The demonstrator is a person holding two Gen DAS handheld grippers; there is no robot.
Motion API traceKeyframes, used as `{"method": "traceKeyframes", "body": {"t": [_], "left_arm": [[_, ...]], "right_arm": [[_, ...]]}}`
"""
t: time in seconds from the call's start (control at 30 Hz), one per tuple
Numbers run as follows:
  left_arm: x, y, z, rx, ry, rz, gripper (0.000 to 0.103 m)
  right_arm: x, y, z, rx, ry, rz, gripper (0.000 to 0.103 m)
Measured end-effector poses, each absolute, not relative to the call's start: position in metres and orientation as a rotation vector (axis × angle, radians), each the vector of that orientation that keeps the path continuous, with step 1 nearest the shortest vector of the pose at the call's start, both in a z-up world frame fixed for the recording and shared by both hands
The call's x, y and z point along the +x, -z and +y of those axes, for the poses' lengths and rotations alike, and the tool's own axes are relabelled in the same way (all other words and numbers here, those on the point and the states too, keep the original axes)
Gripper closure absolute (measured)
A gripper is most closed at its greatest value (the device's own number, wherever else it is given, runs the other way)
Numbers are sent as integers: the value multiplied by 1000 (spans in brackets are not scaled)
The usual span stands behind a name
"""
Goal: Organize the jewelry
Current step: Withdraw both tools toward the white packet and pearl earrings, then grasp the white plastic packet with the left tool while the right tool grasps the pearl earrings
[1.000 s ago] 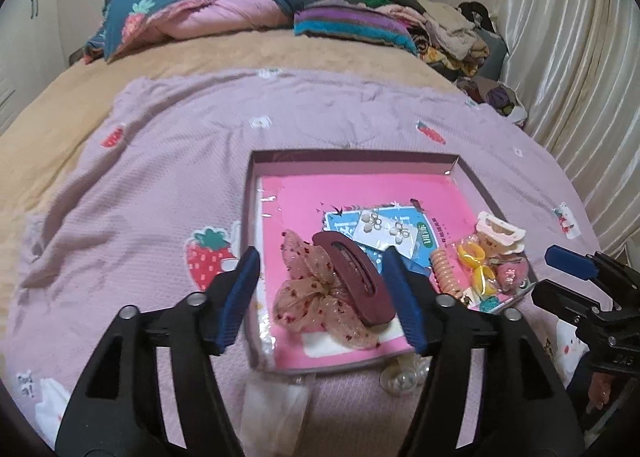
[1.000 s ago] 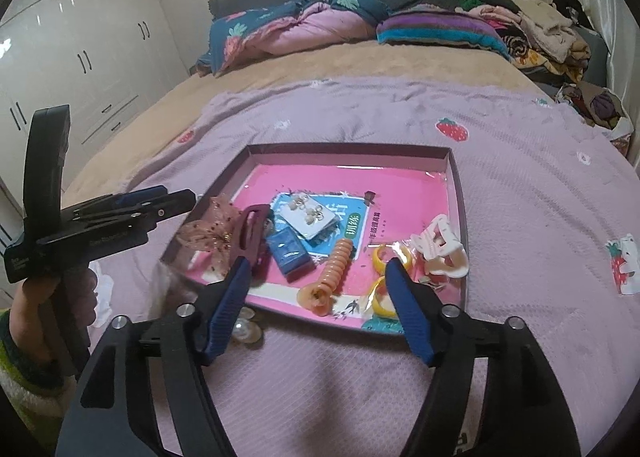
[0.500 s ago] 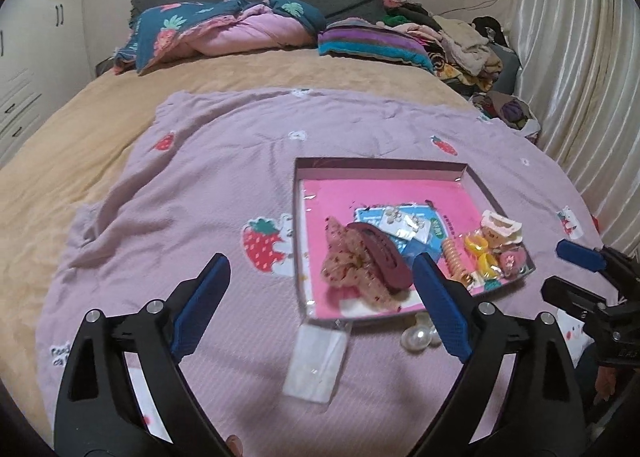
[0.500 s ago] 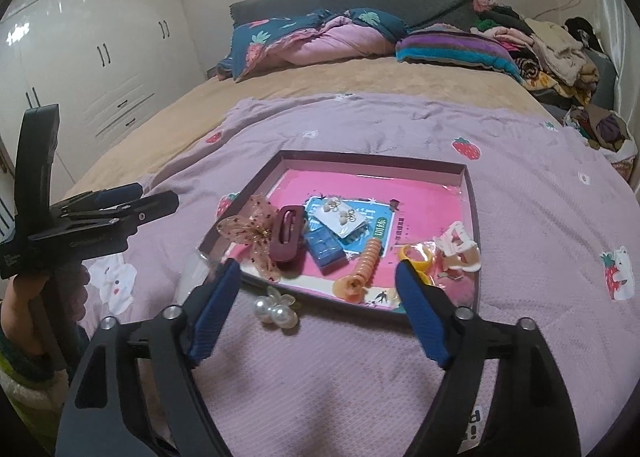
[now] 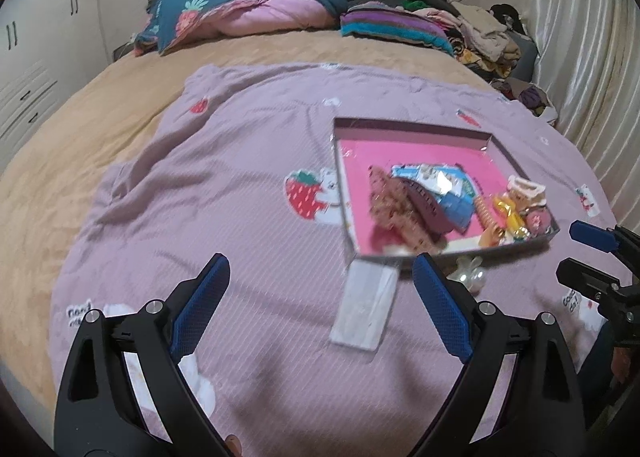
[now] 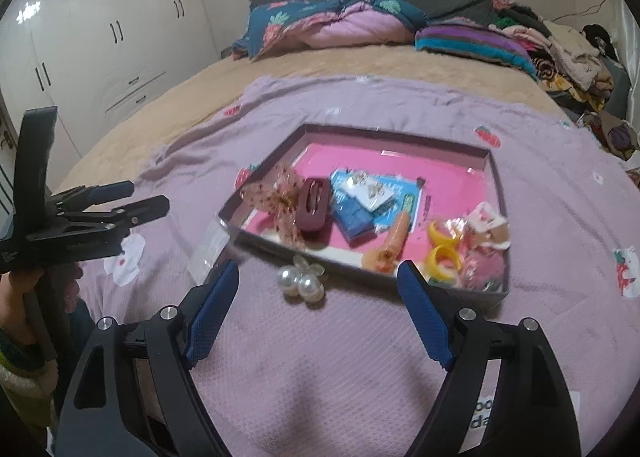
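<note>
**Between picks: both grippers empty, short of the tray**

Tray lying on the lilac blanket, holding a maroon hair claw, a gauzy bow, an earring card, a coiled hair tie and yellow rings. Outside it, just in front of the tray's near rim: a pearl clip and a clear packet.

Left gripper spread wide after just opening, nothing between its jaws, hanging near the packet. Right gripper likewise just opened and empty, near the pearl clip.

Probably lining up for the strays. Next: lowering over the clip, closing gently on the slippery beads, lifting across the rim into the tray.
</note>
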State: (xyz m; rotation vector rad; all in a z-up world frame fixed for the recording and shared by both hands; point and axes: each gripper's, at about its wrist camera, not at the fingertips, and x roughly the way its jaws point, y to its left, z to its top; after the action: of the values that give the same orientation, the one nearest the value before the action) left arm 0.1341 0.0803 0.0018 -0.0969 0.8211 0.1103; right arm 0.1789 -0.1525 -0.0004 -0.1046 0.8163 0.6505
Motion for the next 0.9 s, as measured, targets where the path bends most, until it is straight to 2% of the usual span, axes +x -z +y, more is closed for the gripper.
{"method": "traceKeyframes", "body": {"t": [0.37,0.67,0.7,0.73,0.77,0.9], "left_arm": [[111,40,89,-125,-93,912,17],[110,63,69,-103,-30,963,17],[113,64,67,-99,-23,964,17],[116,66,64,-97,-14,968,18],[118,67,63,-97,-11,971,18],[133,73,58,-99,-2,973,18]], "right_arm": [[191,57,-127,-137,-659,947,24],[213,82,-105,-89,-675,1024,40],[214,83,-103,-86,-677,1030,46],[216,86,-100,-85,-681,1036,56],[217,87,-98,-90,-683,1040,58],[215,87,-99,-96,-690,1024,59]]}}
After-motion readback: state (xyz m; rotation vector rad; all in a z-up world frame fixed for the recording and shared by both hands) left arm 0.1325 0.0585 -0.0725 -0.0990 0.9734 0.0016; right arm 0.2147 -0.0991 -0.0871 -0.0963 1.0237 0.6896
